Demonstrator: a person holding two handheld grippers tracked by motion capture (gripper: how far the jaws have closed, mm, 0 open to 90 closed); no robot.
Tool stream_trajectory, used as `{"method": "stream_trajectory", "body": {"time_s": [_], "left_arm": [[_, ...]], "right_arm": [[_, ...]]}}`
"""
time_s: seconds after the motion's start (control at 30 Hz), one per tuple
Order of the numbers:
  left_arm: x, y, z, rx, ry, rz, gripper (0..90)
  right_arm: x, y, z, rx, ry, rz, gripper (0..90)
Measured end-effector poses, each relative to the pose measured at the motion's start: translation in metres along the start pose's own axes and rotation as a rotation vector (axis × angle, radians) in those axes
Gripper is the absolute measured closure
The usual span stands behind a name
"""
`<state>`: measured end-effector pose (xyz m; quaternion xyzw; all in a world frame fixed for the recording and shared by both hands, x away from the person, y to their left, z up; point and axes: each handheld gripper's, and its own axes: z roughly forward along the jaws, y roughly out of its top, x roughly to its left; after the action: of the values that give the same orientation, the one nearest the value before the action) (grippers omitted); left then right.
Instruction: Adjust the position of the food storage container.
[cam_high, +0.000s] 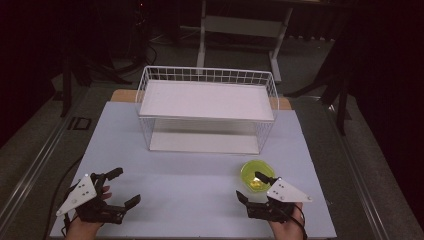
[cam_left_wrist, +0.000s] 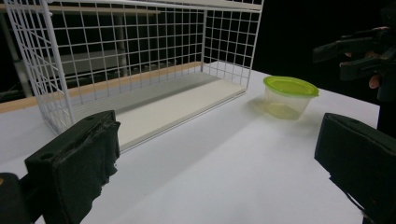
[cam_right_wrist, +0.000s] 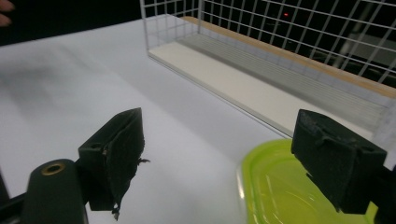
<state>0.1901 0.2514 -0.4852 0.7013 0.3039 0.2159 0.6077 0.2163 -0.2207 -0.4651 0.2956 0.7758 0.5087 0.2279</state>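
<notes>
My left hand-held gripper (cam_high: 125, 186) hovers low over the near-left part of the bench (cam_high: 190, 175), jaws spread wide, nothing between them. In the left gripper view both pads sit at the bottom corners with bare bench between. My right hand-held gripper (cam_high: 250, 186) is at the near-right, jaws also spread, nothing pinched. One jaw reaches over the tub (cam_high: 256, 174), the other sits over bare bench to its left. In the right gripper view the green lid (cam_right_wrist: 280, 186) lies under and just inside the right-side jaw; can't tell if that pad touches the lid. The tub is clear plastic with a green lid on, upright on the bench, near-right, in front of the rack's right end and apart from it. In the left gripper view the tub (cam_left_wrist: 289, 97) sits beyond the rack's corner, with my right gripper above and behind it. The rack (cam_high: 207, 107) is white wire with two white shelves, standing at the far middle of the bench, both shelves bare. Cable (cam_high: 65, 175) trails off the left gripper over the bench's near-left edge. My hands hold both grippers at the bench's near edge, well apart from each other.
</notes>
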Motion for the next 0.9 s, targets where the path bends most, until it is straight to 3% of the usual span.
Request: {"method": "stream_trajectory", "body": {"time_s": [0.13,0.27,0.43,0.57,0.6,0.67,0.9], "left_arm": [[0.001,-0.001,0.0,0.003,0.0,-0.006,0.9],[-0.002,0.0,-0.001,-0.002,-0.004,-0.003,0.9],[-0.004,0.0,0.001,0.005,-0.009,0.013,0.9],[-0.004,-0.001,0.001,0.007,-0.006,0.008,0.9],[-0.004,-0.001,0.001,0.008,-0.003,0.007,0.9],[-0.004,-0.001,0.001,0.006,-0.001,0.004,0.9],[-0.005,-0.002,0.003,0.013,-0.005,0.001,0.8]], "right_arm": [[0.002,0.001,0.0,0.005,0.014,0.006,17.1],[0.013,0.011,-0.006,-0.034,0.045,-0.025,17.0],[0.013,0.016,-0.007,-0.037,0.073,-0.028,14.7],[0.009,0.022,-0.005,-0.024,0.091,-0.018,13.5],[0.007,0.025,-0.004,-0.016,0.07,-0.031,13.9],[0.004,0.028,-0.003,-0.02,0.072,-0.035,13.9],[-0.014,0.036,-0.002,-0.041,0.073,0.02,14.0]]}}
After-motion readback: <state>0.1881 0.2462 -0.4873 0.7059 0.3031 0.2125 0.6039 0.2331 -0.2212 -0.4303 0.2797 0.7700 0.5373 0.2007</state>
